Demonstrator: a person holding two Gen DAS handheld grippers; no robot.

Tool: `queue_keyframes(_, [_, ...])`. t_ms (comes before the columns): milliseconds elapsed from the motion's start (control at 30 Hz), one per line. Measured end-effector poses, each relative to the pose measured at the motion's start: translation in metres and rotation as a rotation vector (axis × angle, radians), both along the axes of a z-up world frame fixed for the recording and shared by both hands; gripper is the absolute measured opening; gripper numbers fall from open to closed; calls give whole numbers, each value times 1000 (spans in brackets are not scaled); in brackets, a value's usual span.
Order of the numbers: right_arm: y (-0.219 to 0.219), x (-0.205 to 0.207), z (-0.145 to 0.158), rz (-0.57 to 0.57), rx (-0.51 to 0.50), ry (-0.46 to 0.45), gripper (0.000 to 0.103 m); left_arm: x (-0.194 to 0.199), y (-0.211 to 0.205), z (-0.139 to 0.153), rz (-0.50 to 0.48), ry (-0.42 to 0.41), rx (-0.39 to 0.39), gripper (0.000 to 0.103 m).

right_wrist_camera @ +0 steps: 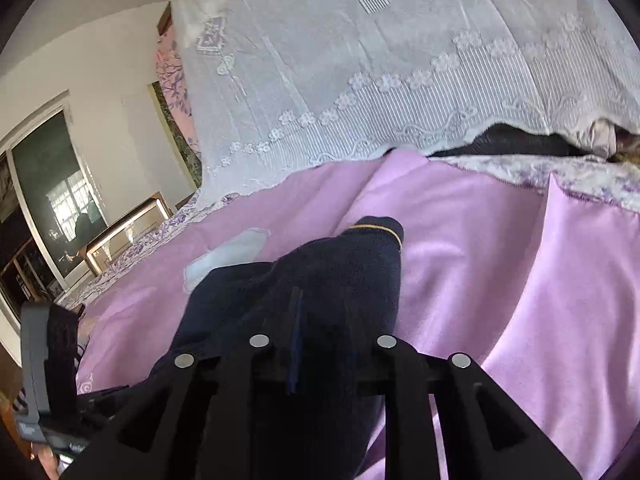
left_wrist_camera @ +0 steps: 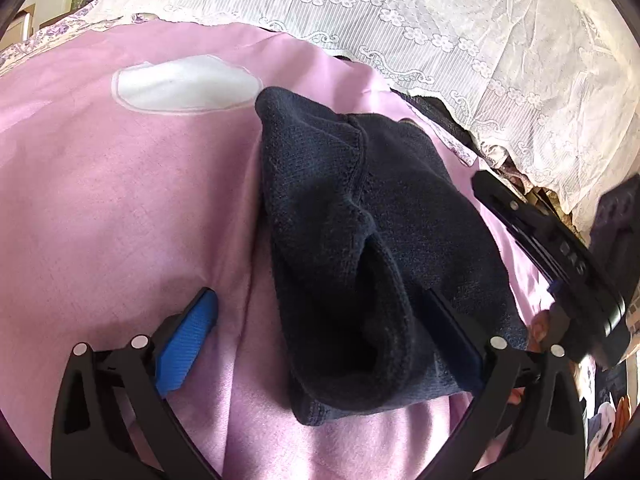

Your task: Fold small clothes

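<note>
A small dark navy knit garment lies bunched on a pink sheet. My left gripper is open; its blue left pad rests on the sheet, and its right finger lies under the garment's edge. In the right wrist view the same garment, with a yellow-trimmed hem, is pinched between my right gripper's closed fingers. The right gripper's black body also shows at the right of the left wrist view.
A white lace cloth covers the far side, above the pink sheet. A white patch is sewn on the sheet. A wall, window and wooden frame lie to the left.
</note>
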State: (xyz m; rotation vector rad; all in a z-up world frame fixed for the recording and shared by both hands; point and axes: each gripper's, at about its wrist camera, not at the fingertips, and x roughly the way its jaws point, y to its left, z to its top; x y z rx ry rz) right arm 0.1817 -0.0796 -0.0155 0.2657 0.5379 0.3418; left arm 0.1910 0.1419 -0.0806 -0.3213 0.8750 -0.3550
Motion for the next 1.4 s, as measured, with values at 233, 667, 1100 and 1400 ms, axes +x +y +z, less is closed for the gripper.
queue_keyframes(233, [9,-27,-16,-25,-127,76,47,4,16,-6,94,17,15,99])
queue_keyframes(667, [-47,-48,-52,-29,290,221,83,-15,-1,8,107,-88,138,98])
queue_keyframes(1100, [-28,-110,-22,-23,149,43,84,-67,-17,40,162,-256,264,98])
queue_keyframes(1400, [-34,-99,-25,-20,192,75,86,-65,-28,38,145,-284,337,98])
